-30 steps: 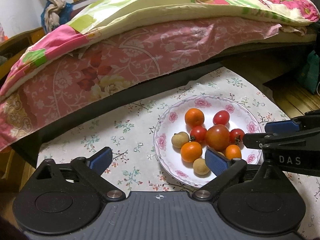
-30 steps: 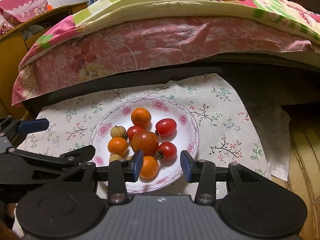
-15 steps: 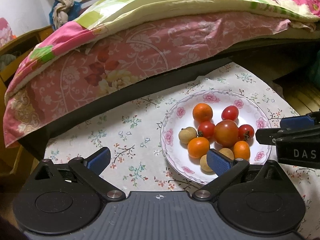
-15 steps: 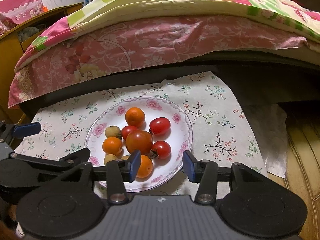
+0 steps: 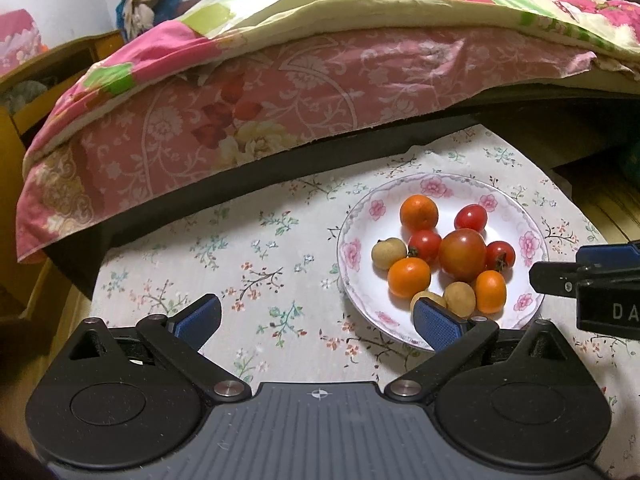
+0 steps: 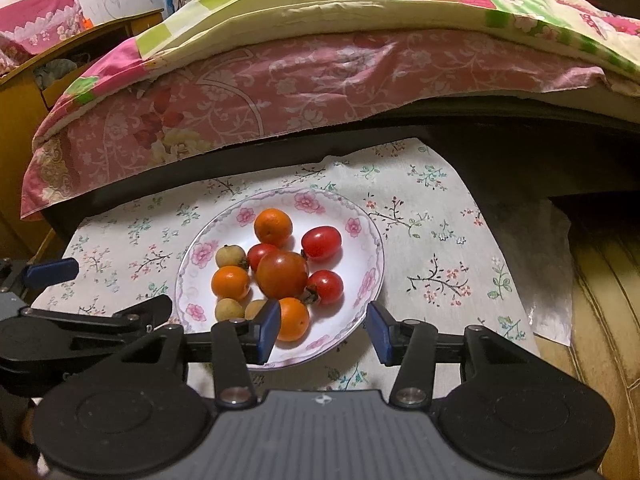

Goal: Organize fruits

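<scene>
The round red and orange fruits (image 6: 282, 274) are piled on the white flowered plate (image 6: 372, 256) near the floral cloth's (image 6: 436, 236) front edge. The left gripper (image 5: 316, 322) is held wide apart and empty; the right gripper's (image 6: 322, 332) jaws have just been opening, nothing pinched. If one fruit is nudged, the heap may be sent rolling over the rim.

A plate (image 6: 370, 276) sits on a cloth (image 6: 436, 240) spread before a bed (image 6: 304, 92), with the fruits (image 6: 282, 274) piled in its middle. The left tongs (image 5: 316, 320) hang over the cloth left of the plate, and the right tongs (image 6: 322, 330) over the plate's near rim, empty.
</scene>
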